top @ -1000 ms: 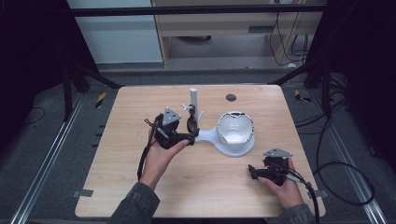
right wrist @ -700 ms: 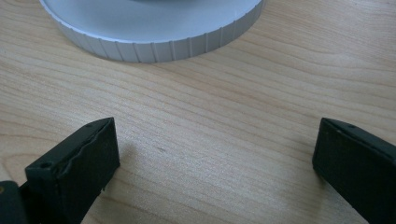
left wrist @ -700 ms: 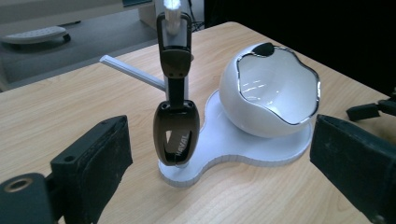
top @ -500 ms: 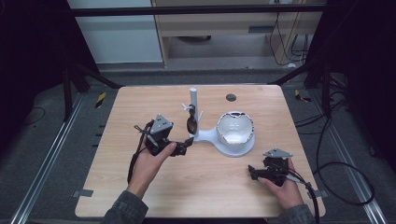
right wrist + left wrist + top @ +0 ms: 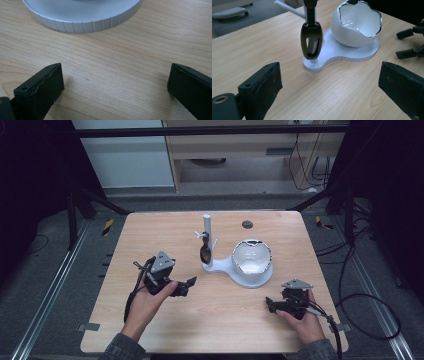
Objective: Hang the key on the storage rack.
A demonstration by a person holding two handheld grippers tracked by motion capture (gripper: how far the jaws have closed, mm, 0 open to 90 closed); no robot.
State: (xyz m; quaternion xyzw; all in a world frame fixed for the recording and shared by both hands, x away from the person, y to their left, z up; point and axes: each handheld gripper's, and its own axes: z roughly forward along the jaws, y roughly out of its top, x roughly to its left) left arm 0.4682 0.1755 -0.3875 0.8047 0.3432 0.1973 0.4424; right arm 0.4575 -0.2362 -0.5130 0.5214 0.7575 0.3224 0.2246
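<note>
High view: the left gripper [image 5: 186,285] has drawn back from the white stand [image 5: 235,268] toward the bench's [image 5: 150,235] near edge, jaws apart and empty, leaving the dark sunglasses [image 5: 204,253] hung on the post, so the hanging looks complete. They hang well ahead of its jaws. The right gripper [image 5: 271,305] rests open, near the stand's base.
</note>
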